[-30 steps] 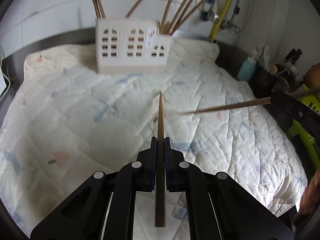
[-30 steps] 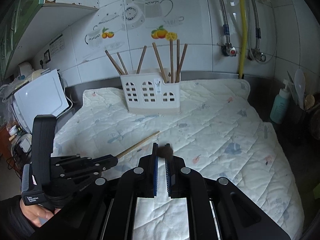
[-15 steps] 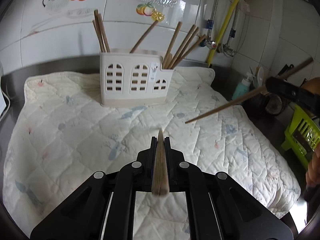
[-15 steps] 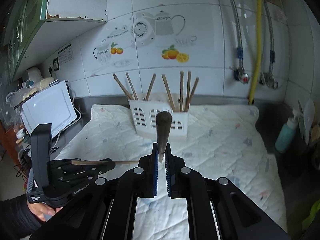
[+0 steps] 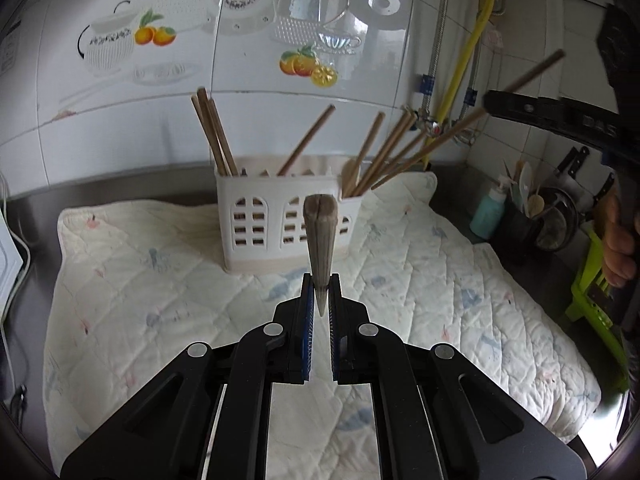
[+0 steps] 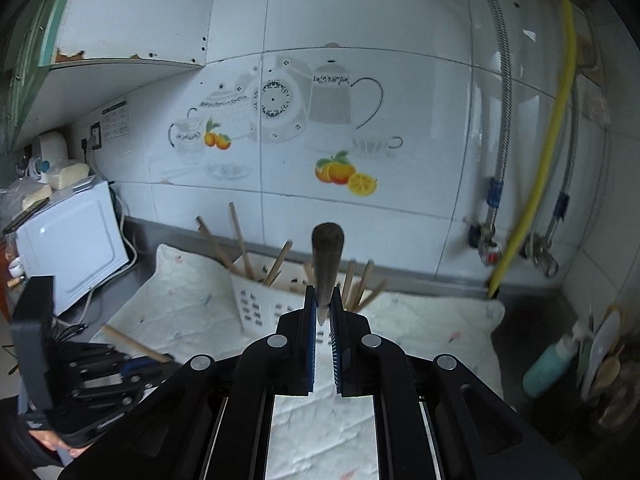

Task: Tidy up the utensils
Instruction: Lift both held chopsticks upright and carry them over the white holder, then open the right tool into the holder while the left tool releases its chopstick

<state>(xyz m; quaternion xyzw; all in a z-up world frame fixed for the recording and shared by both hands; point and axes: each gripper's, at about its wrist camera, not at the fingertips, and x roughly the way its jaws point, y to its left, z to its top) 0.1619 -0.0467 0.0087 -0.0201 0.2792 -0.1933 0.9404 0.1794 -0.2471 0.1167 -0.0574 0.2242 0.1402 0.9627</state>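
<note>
A white utensil holder (image 5: 280,220) with arched cut-outs stands on a quilted mat (image 5: 160,280), with several wooden chopsticks (image 5: 212,136) upright in it. My left gripper (image 5: 320,300) is shut on a wooden chopstick (image 5: 320,236), butt end up, in front of the holder. My right gripper (image 6: 324,308) is shut on another chopstick (image 6: 327,260), raised above the holder (image 6: 264,304). In the left wrist view the right gripper (image 5: 560,114) holds its chopstick (image 5: 460,128) slanting down toward the holder's right compartment.
A teal bottle (image 5: 486,216) and a dark pot of kitchen tools (image 5: 532,220) stand right of the mat. A white microwave (image 6: 68,244) is at left. Tiled wall, yellow pipe (image 6: 540,152) and hoses behind. A green basket (image 5: 592,280) is at far right.
Both grippers rose and tipped their chopsticks from lying forward to near upright. The right gripper moved up and toward the holder; its chopstick tip now nears the right compartment.
</note>
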